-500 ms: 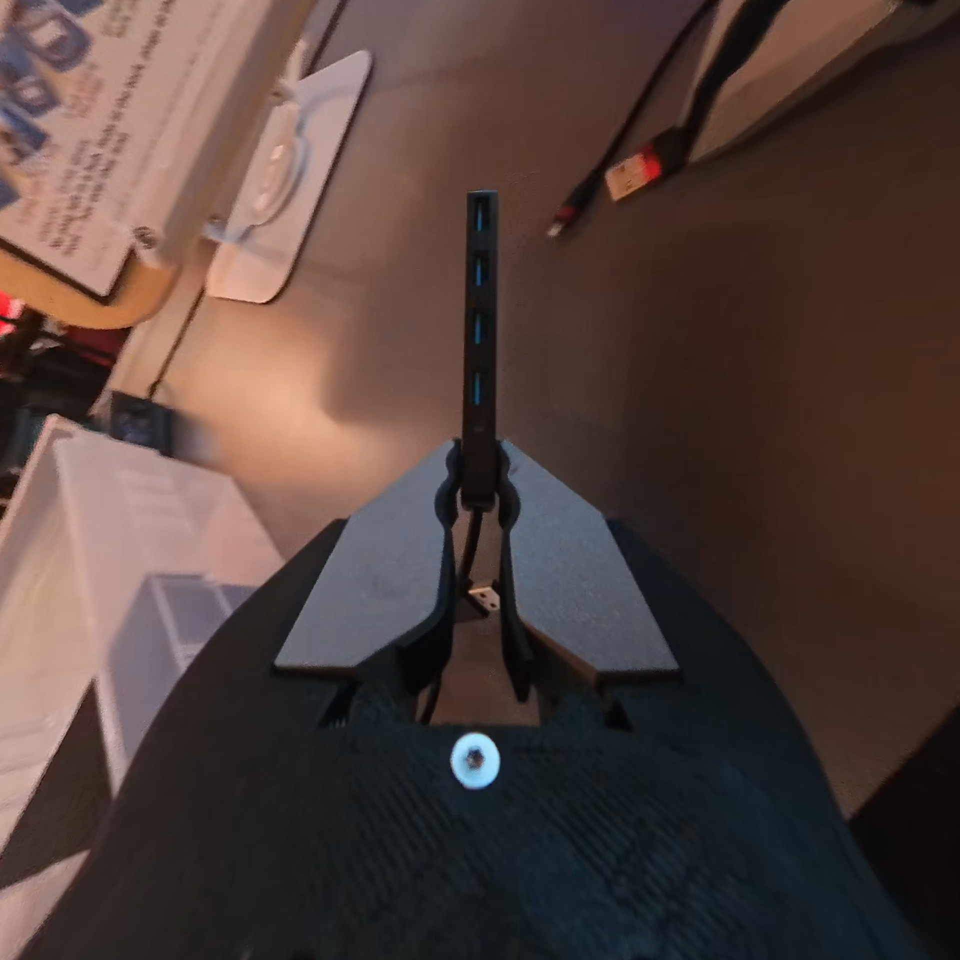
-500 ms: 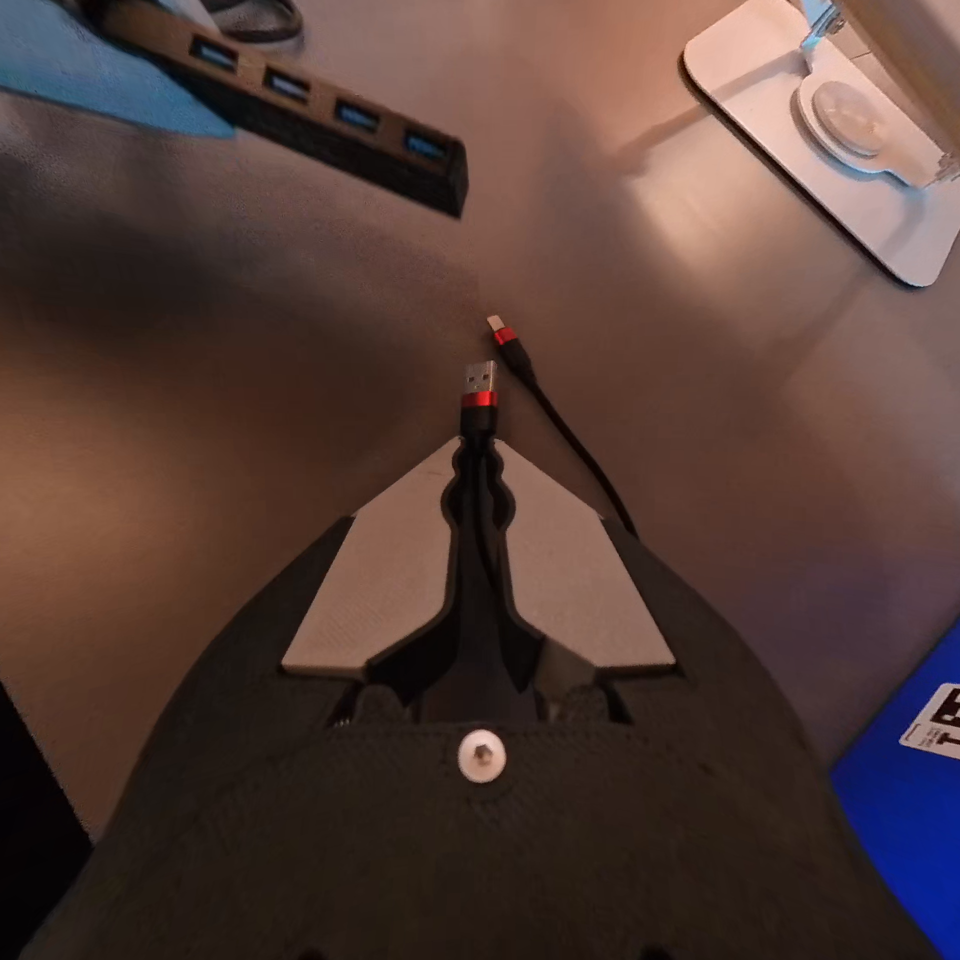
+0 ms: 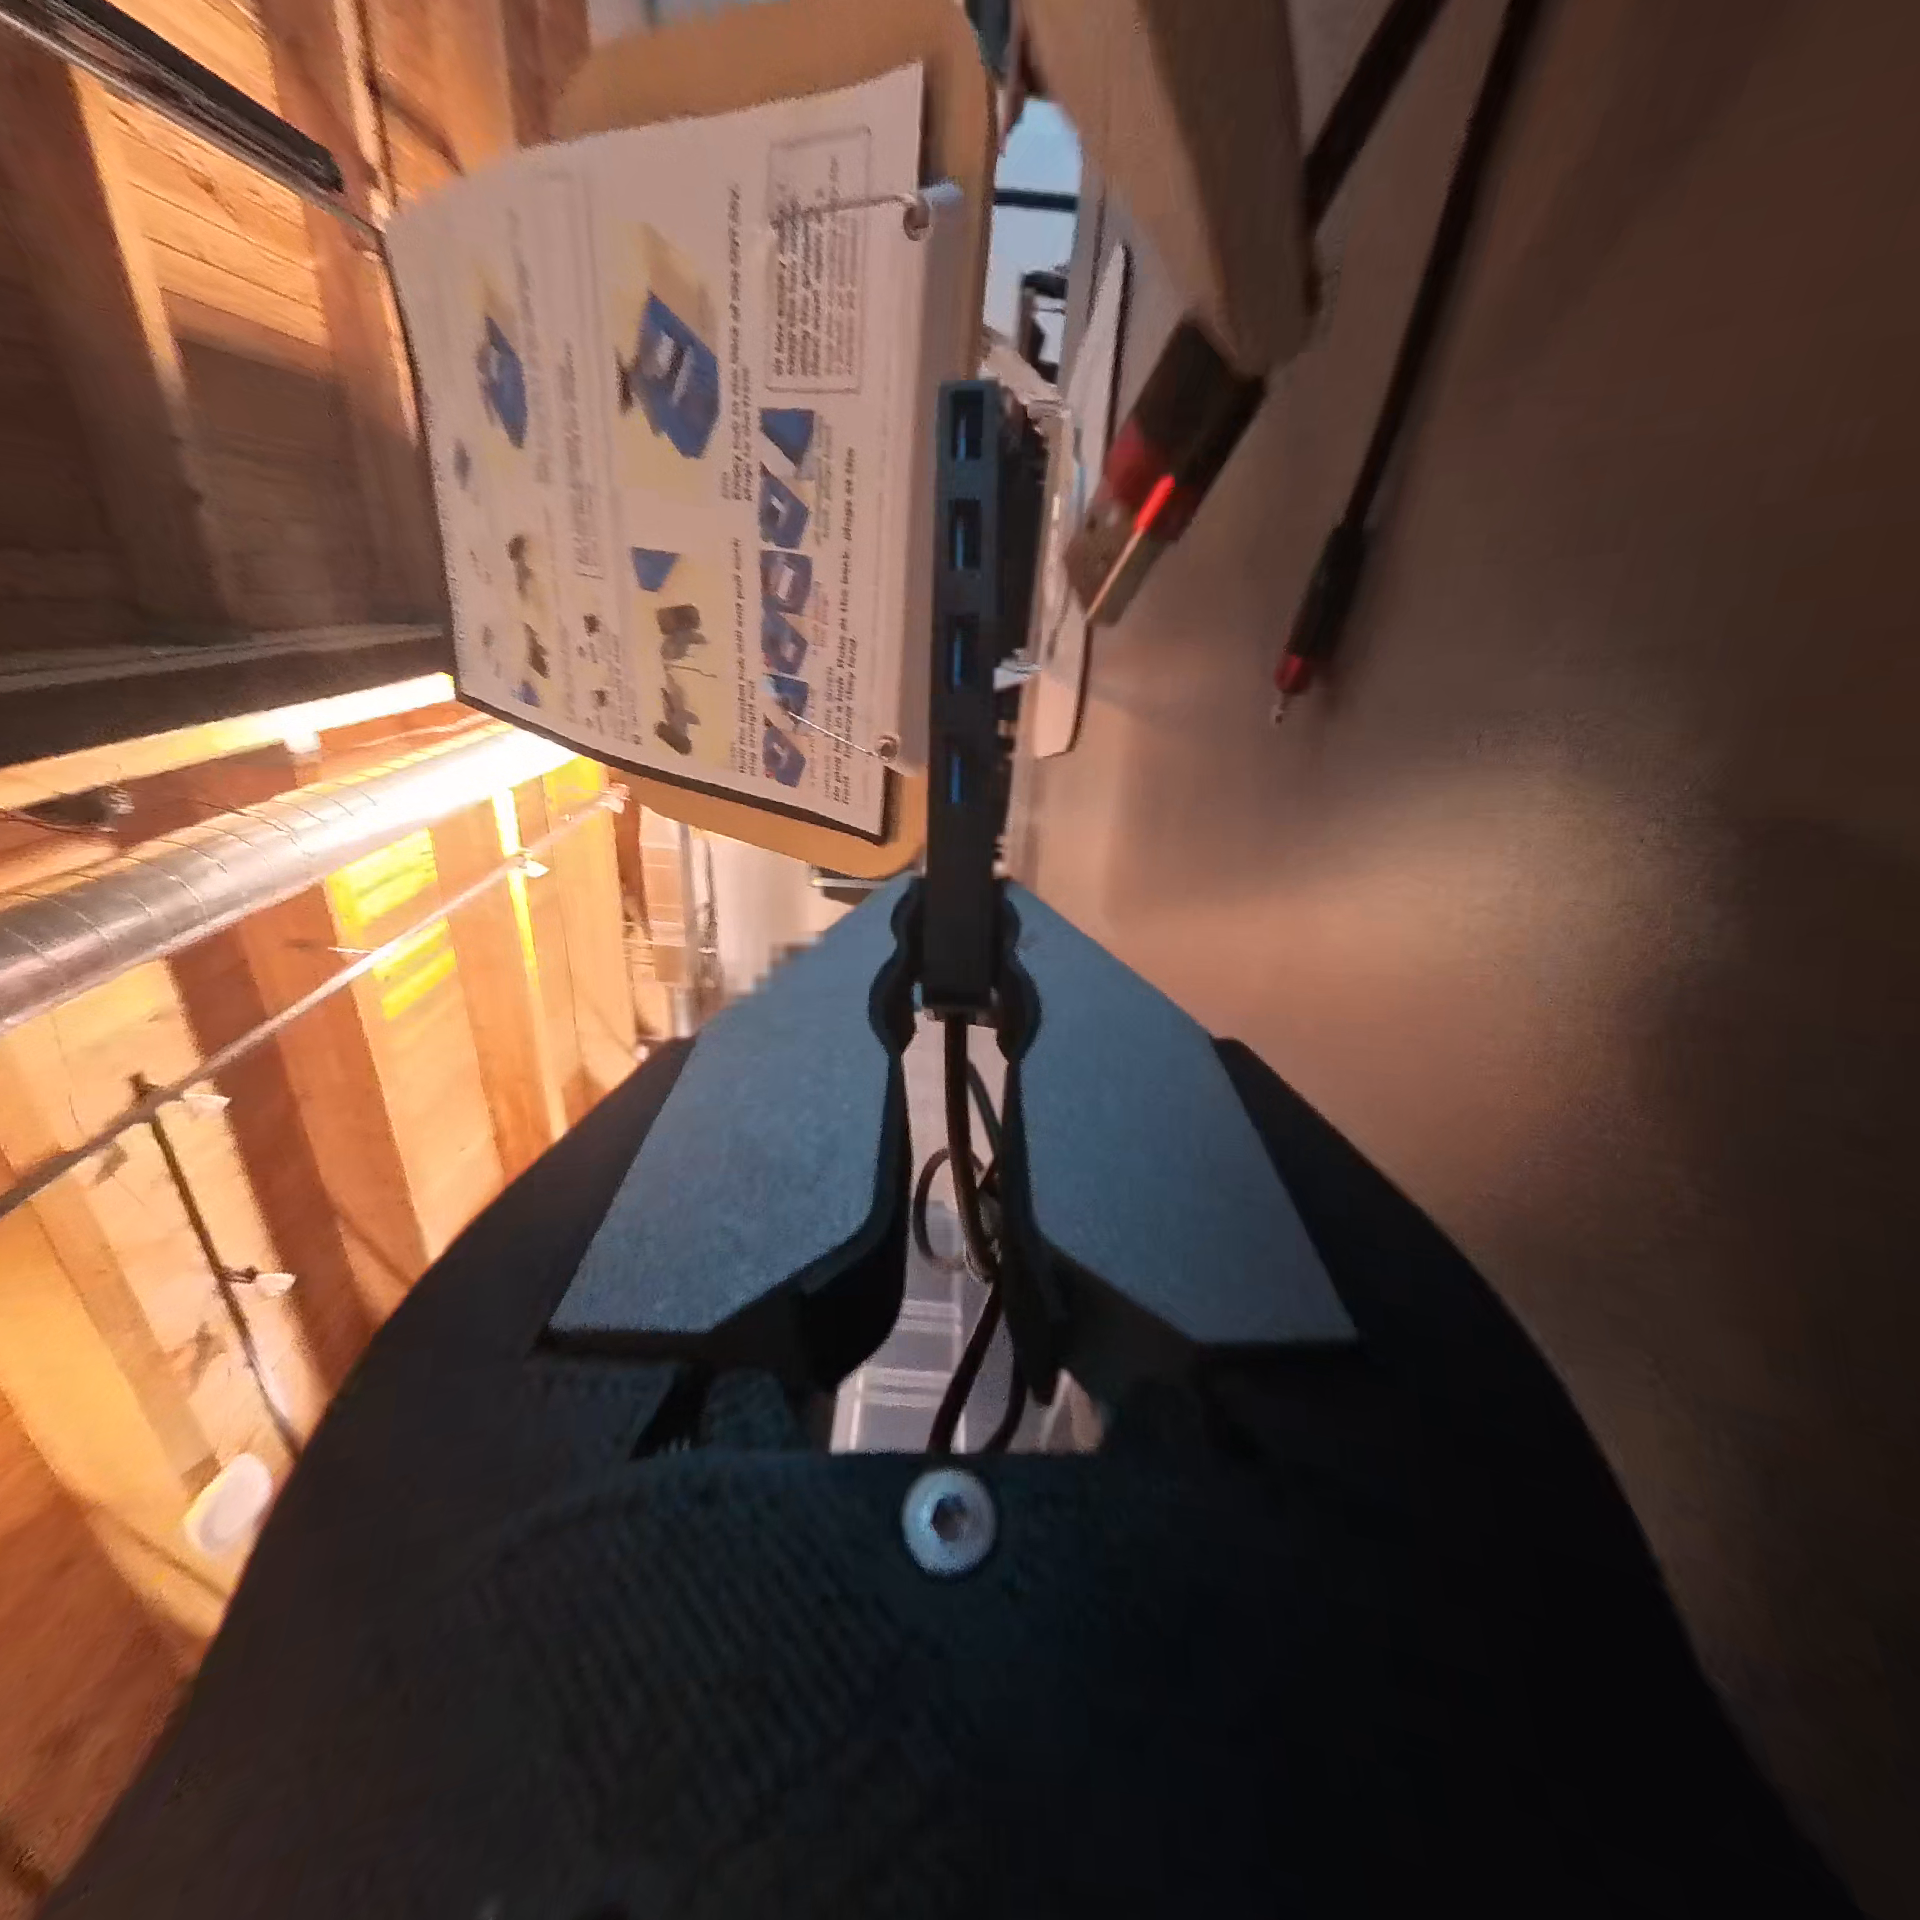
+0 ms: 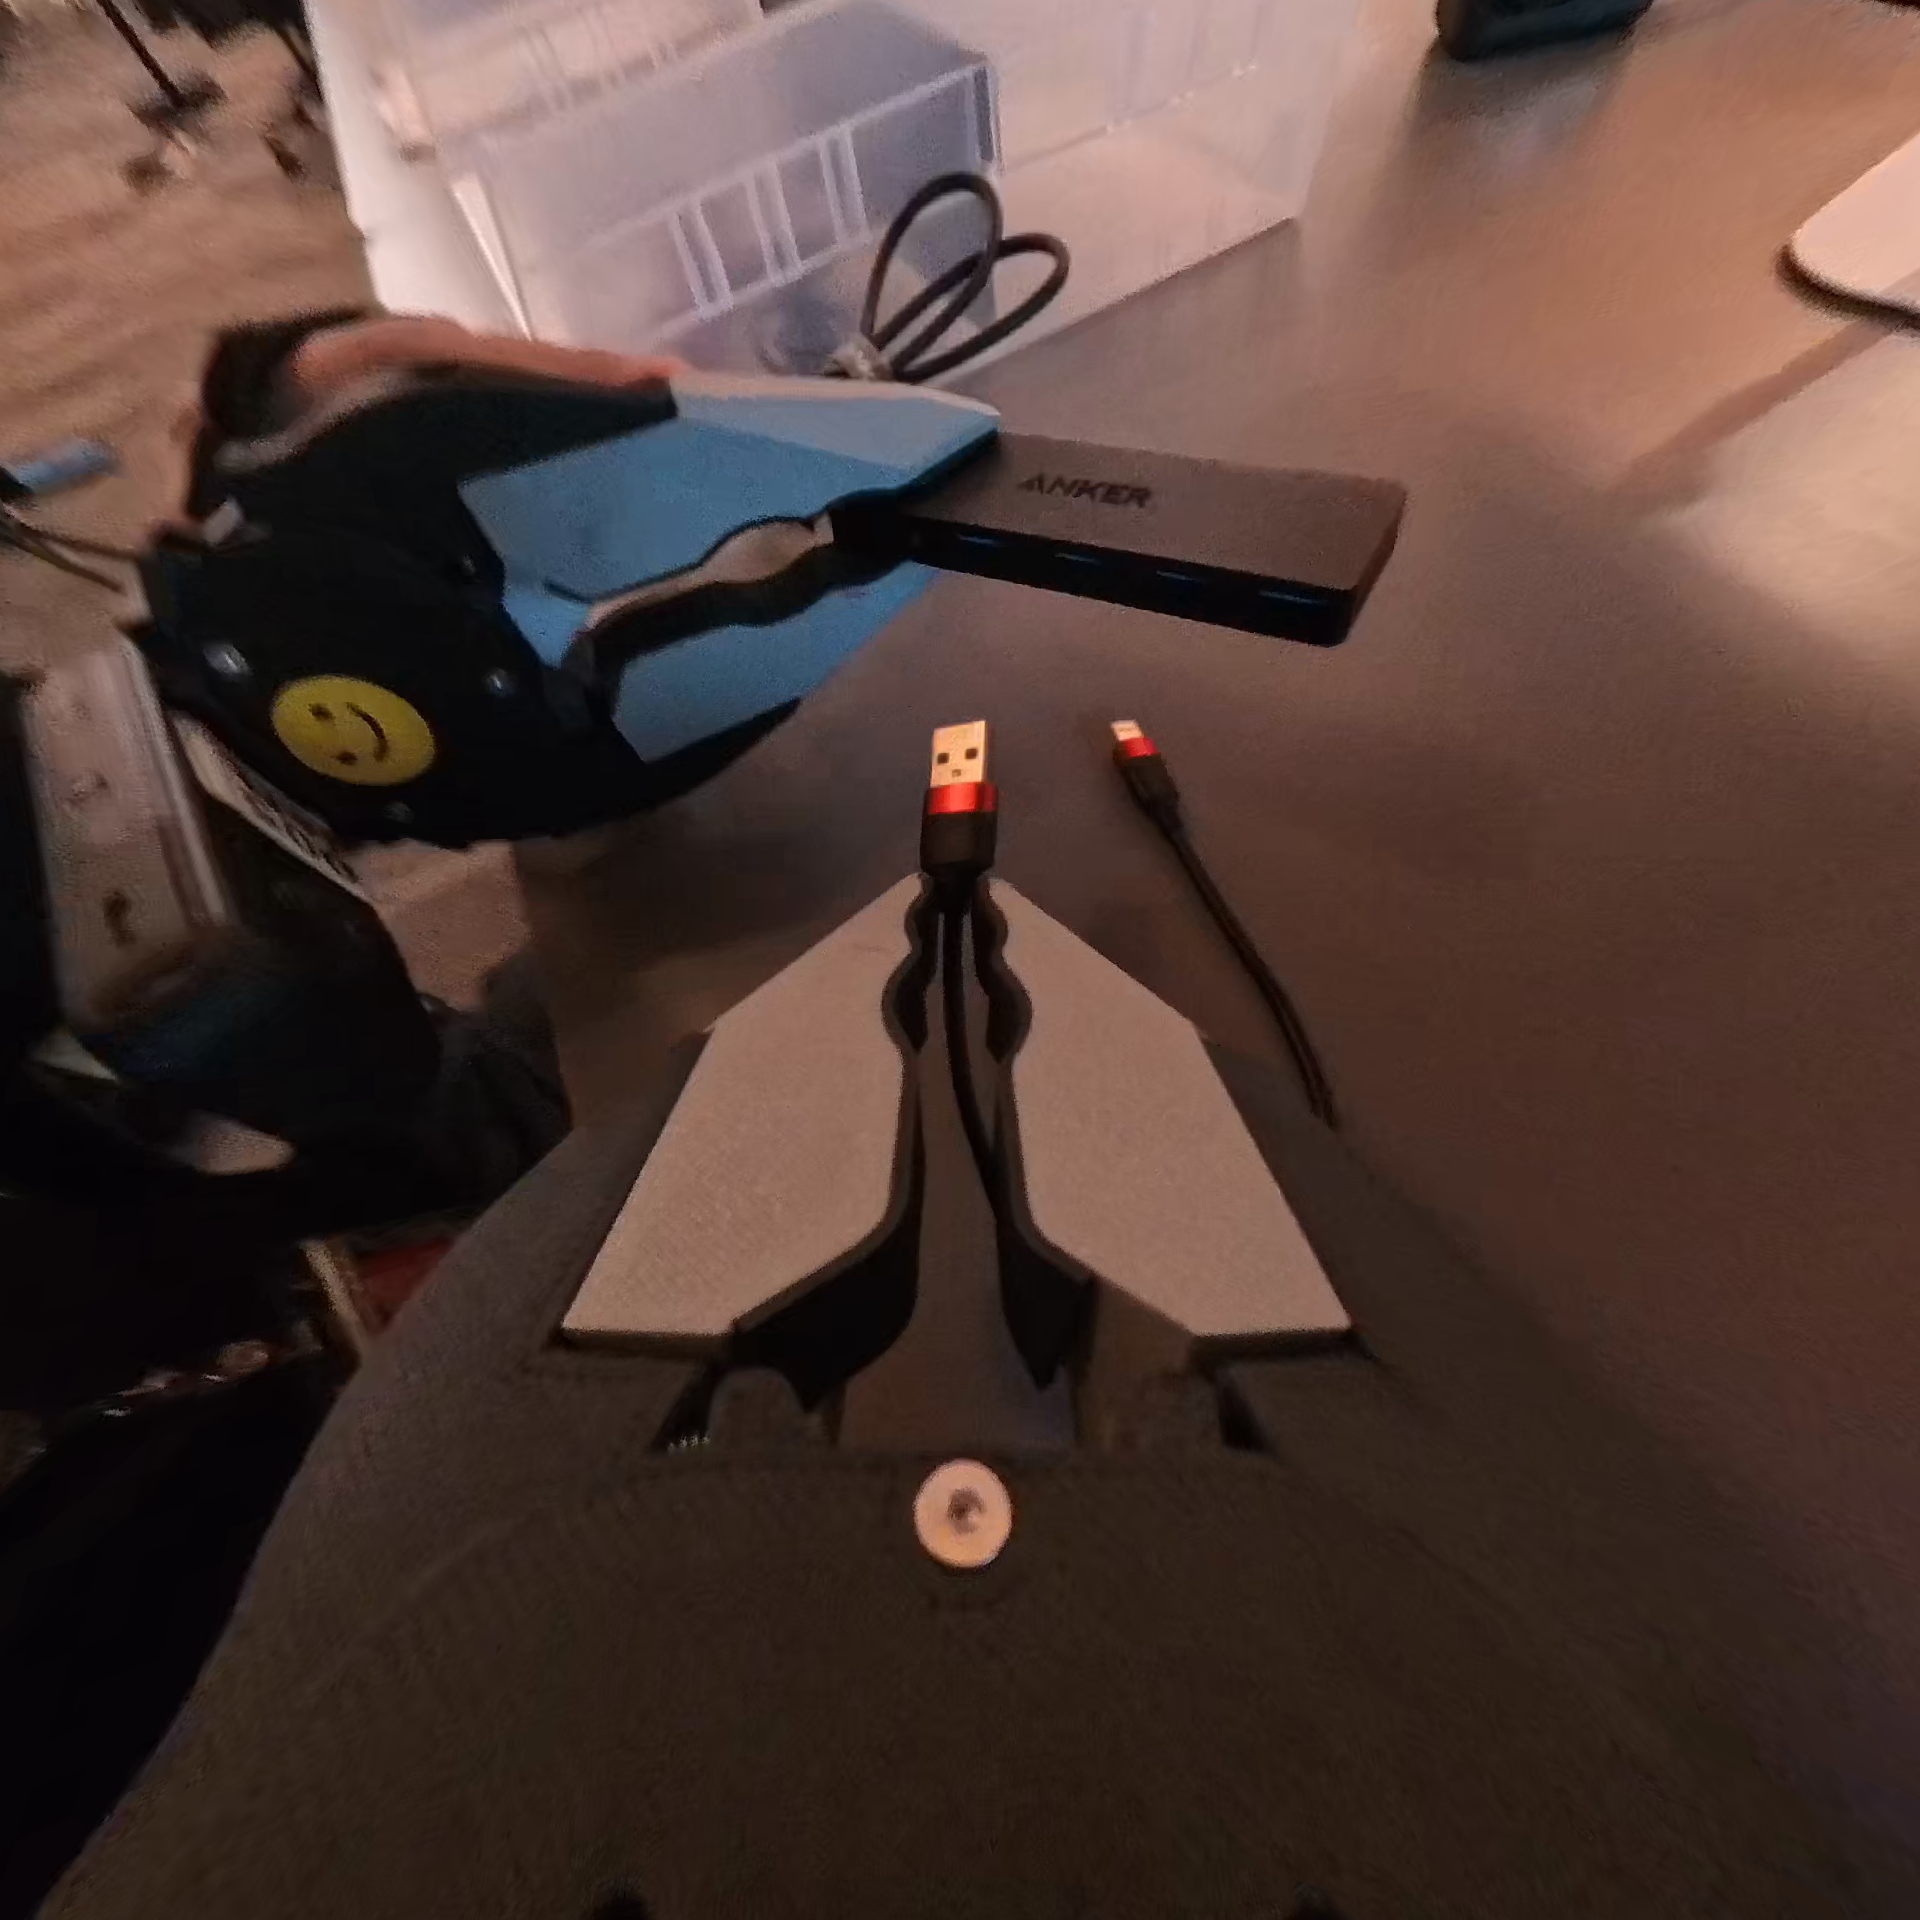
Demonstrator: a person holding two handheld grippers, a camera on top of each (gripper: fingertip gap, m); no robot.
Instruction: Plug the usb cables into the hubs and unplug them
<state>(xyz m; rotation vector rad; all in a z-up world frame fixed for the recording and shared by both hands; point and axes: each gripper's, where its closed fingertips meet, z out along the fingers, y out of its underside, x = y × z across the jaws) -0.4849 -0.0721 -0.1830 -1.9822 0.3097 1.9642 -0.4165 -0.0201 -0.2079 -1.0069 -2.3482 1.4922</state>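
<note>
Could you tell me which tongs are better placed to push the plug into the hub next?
Right: the right tongs already grip the USB plug, pointing toward the hub held by the left tongs.

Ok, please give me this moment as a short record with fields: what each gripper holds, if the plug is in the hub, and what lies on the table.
left gripper: shut on the USB hub, held off the table
right gripper: shut on the USB-A plug
plug and hub: apart, not plugged
ports: four, all empty
table: small connector end of the cable
</note>
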